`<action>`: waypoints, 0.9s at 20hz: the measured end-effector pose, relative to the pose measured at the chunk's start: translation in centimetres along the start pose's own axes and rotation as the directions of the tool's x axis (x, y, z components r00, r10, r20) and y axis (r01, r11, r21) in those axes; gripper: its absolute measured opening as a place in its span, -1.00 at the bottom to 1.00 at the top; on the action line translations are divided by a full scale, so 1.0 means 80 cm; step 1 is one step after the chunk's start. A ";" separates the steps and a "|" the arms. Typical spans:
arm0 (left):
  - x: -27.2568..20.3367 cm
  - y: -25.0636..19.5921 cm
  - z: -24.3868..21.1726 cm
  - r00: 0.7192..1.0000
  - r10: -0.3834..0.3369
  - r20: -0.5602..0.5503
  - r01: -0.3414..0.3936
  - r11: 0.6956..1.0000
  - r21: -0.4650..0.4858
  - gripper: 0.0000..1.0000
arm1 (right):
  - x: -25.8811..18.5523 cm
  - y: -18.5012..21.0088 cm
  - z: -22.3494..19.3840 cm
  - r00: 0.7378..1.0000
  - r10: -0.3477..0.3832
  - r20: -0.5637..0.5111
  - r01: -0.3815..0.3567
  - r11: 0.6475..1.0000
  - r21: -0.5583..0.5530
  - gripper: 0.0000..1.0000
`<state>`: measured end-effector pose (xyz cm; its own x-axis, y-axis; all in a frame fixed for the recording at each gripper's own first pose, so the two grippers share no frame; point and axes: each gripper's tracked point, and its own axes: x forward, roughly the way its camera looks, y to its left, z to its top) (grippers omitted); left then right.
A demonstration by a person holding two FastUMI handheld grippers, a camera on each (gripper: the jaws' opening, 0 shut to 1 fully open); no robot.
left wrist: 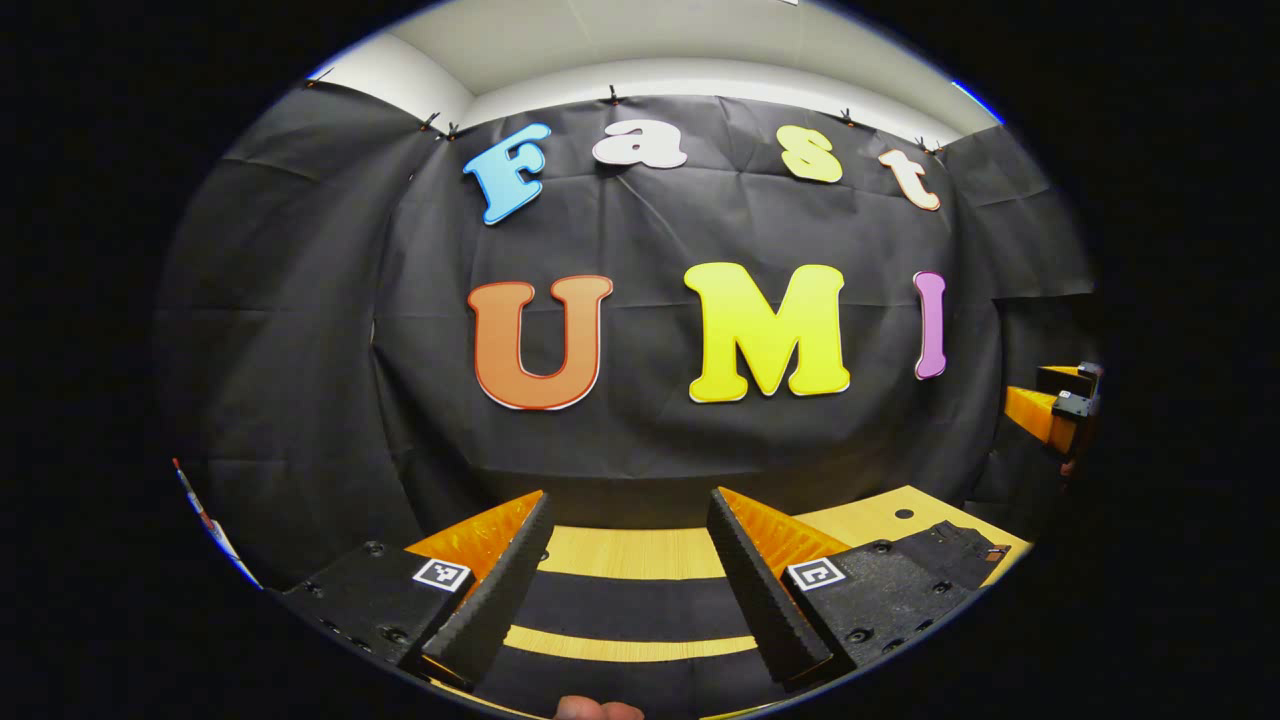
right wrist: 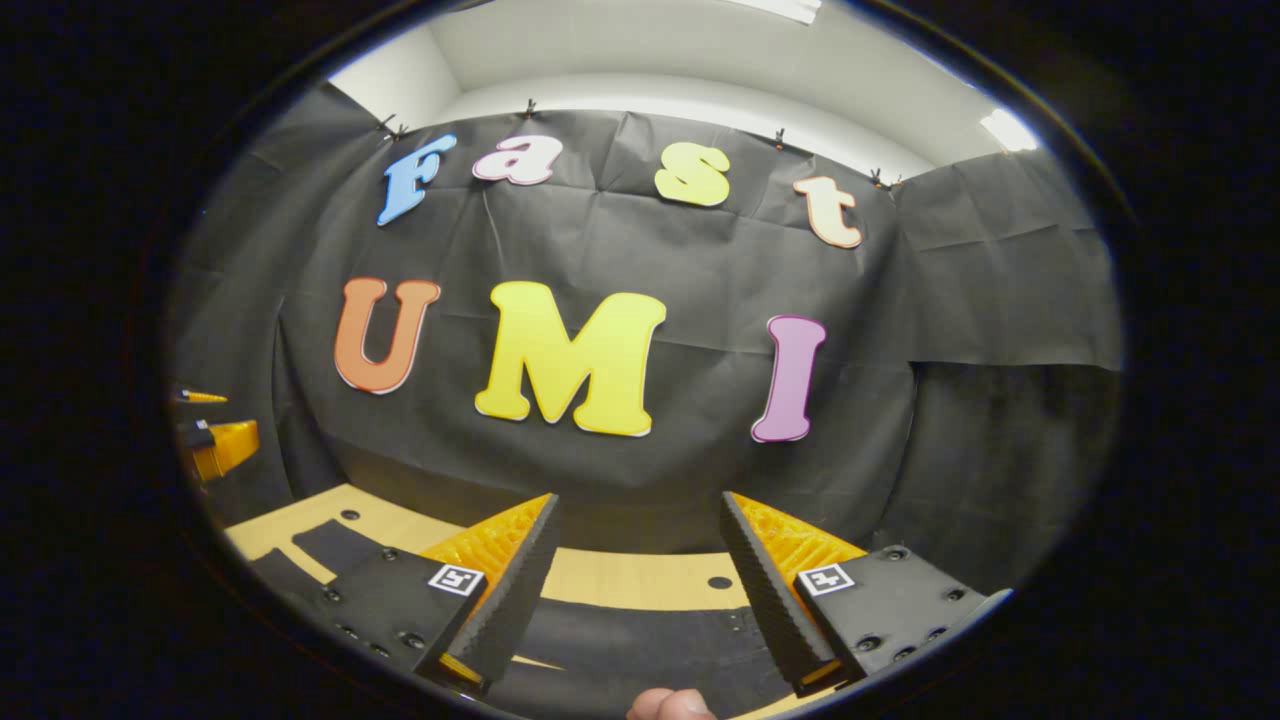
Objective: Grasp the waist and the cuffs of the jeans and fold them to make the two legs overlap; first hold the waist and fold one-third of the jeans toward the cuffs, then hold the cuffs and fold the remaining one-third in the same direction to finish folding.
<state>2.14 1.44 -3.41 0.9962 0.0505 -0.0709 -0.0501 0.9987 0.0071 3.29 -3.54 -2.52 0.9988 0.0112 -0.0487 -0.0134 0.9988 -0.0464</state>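
Dark jeans (left wrist: 630, 603) lie flat on the wooden table (left wrist: 630, 553) just under my left gripper (left wrist: 628, 500); a strip of wood shows between the two legs. The waist end with a small tag (left wrist: 950, 548) lies to the right. My left gripper hangs above the cloth, open, with nothing between its fingers. In the right gripper view the jeans (right wrist: 640, 640) spread below my right gripper (right wrist: 640, 497), which is open too and holds nothing. Another part of the jeans (right wrist: 330, 545) lies to the left there.
The booth's black cloth wall stands close behind the table's far edge. The right gripper (left wrist: 1060, 405) shows at the right edge of the left gripper view, the left gripper (right wrist: 215, 445) at the left edge of the right gripper view. A thumb (right wrist: 670, 703) shows at the bottom.
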 end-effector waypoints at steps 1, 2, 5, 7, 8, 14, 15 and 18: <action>0.001 0.009 -0.013 1.000 0.015 -0.026 -0.015 1.000 -0.007 0.97 | 0.001 -0.014 -0.010 1.000 -0.014 -0.024 0.014 1.000 -0.003 0.94; -0.001 0.020 -0.024 0.998 0.032 -0.049 -0.032 0.999 -0.011 0.98 | 0.002 -0.031 -0.022 0.998 -0.034 -0.046 0.034 0.999 -0.006 0.94; -0.007 0.051 -0.070 0.988 0.059 -0.140 -0.066 0.997 -0.049 0.98 | 0.002 -0.076 -0.048 0.991 -0.087 -0.097 0.086 0.996 -0.014 0.94; -0.015 0.073 -0.111 0.968 0.065 -0.244 -0.100 0.986 -0.133 0.98 | 0.000 -0.090 -0.078 0.982 -0.079 -0.174 0.087 0.996 0.037 0.96; -0.020 0.080 -0.137 0.952 0.067 -0.300 -0.126 0.975 -0.183 0.98 | -0.005 -0.095 -0.099 0.969 -0.071 -0.237 0.093 0.992 0.082 0.96; -0.095 0.096 -0.291 0.773 -0.063 -0.631 -0.408 0.712 -0.571 0.98 | -0.041 -0.142 -0.234 0.825 -0.039 -0.564 0.249 0.921 0.301 0.96; -0.103 0.102 -0.310 0.752 -0.070 -0.656 -0.470 0.639 -0.608 0.98 | -0.049 -0.147 -0.251 0.800 -0.032 -0.600 0.268 0.912 0.309 0.98; -0.108 0.116 -0.340 0.721 -0.103 -0.686 -0.591 0.425 -0.685 0.98 | -0.063 -0.161 -0.277 0.755 -0.023 -0.655 0.330 0.878 0.348 0.94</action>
<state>-8.87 10.33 -29.83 0.6743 -0.0639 -0.7356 -0.6590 0.3975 -0.6386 -2.66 -17.55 -23.79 0.7228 -0.0458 -0.6896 0.3341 0.8966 0.2907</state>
